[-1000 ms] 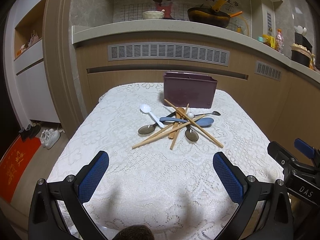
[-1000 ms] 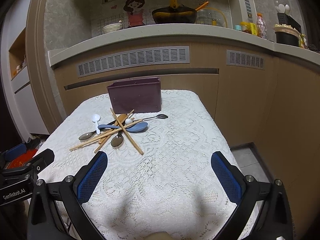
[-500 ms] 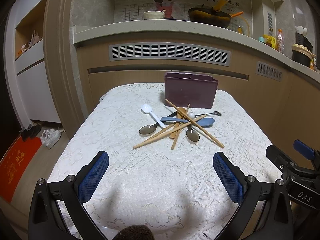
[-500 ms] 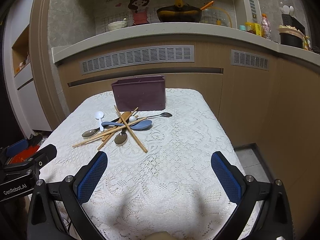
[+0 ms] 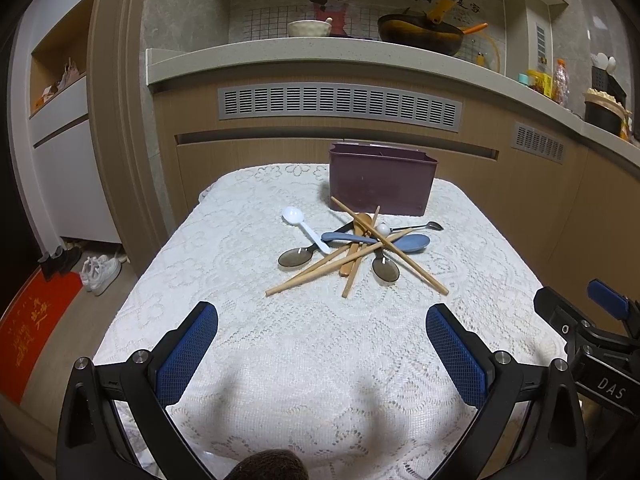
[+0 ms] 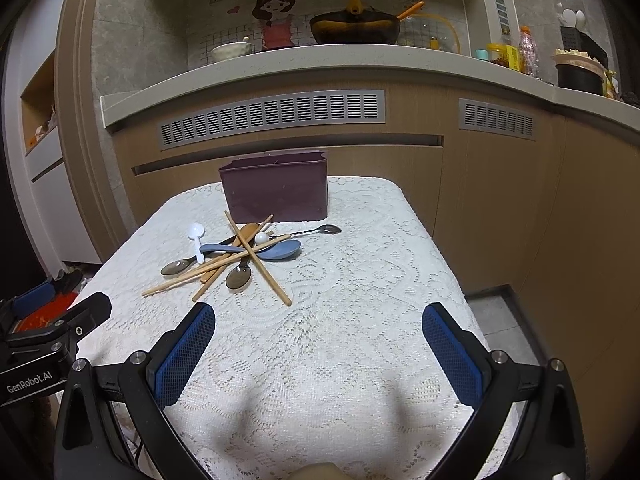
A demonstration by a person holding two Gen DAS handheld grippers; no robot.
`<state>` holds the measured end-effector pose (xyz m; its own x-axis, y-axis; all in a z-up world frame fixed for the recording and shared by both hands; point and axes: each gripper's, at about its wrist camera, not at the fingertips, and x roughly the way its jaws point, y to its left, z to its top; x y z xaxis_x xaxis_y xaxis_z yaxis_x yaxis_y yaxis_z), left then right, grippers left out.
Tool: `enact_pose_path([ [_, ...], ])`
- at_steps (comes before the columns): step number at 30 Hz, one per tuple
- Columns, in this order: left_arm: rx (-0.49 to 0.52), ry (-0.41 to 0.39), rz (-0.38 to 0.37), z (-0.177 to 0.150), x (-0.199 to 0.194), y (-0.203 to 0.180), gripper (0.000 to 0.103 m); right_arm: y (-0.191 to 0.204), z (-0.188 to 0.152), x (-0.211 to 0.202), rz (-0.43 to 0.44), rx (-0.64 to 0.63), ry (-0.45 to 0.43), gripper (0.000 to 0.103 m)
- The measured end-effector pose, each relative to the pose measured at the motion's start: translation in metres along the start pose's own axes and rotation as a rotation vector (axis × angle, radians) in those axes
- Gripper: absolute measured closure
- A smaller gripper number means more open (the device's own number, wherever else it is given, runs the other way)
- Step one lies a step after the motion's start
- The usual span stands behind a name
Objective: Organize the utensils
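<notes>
A pile of utensils lies mid-table: wooden chopsticks [image 5: 390, 246] [image 6: 258, 258], a blue spoon [image 5: 414, 242] [image 6: 280, 249], a white spoon [image 5: 298, 220] [image 6: 196, 234], metal spoons [image 5: 296, 257] [image 6: 239, 276] and a wooden spoon [image 5: 358, 236]. A dark purple box [image 5: 382, 178] [image 6: 276, 186] stands just behind the pile. My left gripper [image 5: 322, 354] is open and empty over the near table. My right gripper [image 6: 318, 354] is open and empty, also short of the pile.
The table has a white lace cloth [image 5: 320, 360]. A wooden counter front [image 5: 340, 148] rises behind it, with a wok [image 6: 354, 30] and bowl [image 5: 308, 28] on top. Shoes [image 5: 100, 272] and a red mat [image 5: 32, 328] lie on the floor left.
Both grippers have edged slightly forward toward the pile. Both stay open. The utensils have not moved.
</notes>
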<state>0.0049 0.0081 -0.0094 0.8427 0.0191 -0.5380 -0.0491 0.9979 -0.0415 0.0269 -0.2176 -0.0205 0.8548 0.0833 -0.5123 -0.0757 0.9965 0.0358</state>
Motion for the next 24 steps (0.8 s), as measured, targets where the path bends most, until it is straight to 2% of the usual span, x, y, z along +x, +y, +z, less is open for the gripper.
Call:
enact_pose_path([
  [19,0.010,-0.003,-0.009,0.003,0.005,-0.002,0.000,0.000,0.004,0.000,-0.011,-0.011,-0.015,0.000],
  [24,0.014,0.001,-0.012,0.014,0.020,0.001,0.000,0.002,0.010,0.012,-0.025,-0.040,-0.017,0.000],
])
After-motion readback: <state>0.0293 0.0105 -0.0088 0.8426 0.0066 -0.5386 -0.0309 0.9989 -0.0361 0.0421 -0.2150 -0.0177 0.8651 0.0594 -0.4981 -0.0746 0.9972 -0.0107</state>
